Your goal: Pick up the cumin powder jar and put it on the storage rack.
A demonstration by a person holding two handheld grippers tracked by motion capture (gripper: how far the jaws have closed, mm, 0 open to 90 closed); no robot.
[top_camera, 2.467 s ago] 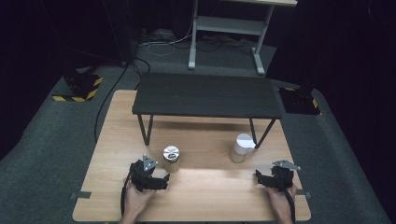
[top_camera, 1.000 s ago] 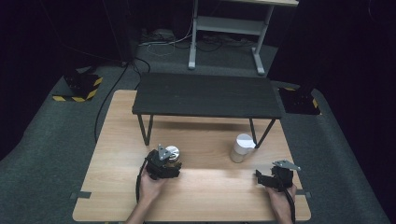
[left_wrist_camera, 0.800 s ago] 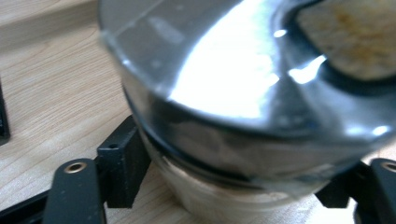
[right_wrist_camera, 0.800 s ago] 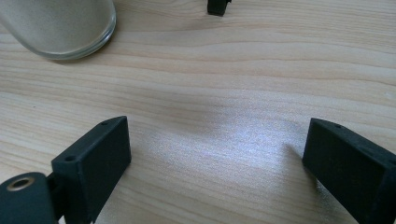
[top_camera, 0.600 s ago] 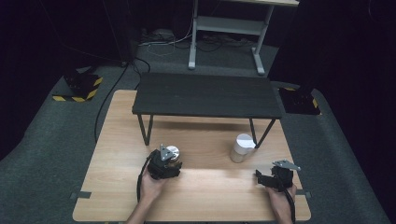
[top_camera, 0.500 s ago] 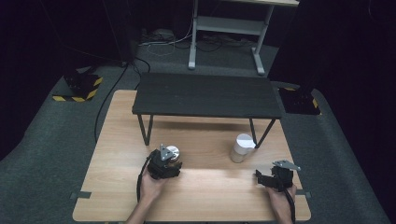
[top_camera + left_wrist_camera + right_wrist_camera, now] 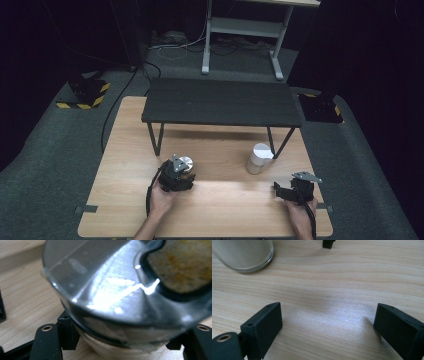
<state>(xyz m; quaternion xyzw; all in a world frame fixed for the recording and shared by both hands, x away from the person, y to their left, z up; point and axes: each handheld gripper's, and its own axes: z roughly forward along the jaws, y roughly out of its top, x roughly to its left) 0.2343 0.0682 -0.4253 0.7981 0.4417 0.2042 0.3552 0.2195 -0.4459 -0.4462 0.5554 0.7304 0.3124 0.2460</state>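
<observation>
A small jar with a shiny metal lid [image 7: 184, 162] stands on the wooden table [image 7: 120, 150], left of centre. My left gripper [image 7: 183, 172] reaches it from the near side and is shut on it. In the left gripper view the jar [image 7: 112, 290] looms very close, its pale lower body held between the two black jaws. My right gripper [image 7: 279, 189] rests low at the table's front right, open, and in the right gripper view its jaws [image 7: 327, 325] stand wide apart over bare wood.
A frosted white cup [image 7: 259, 158] stands right of centre, and its base [image 7: 244, 255] lies ahead and to the left of the right gripper. A low black shelf on thin legs [image 7: 222, 102] spans the back of the table; one foot [image 7: 328, 243] stands near the cup.
The left hand has moved forward and right from the front of the table up to the jar, and has stayed there over the last second. The right hand has kept still.
</observation>
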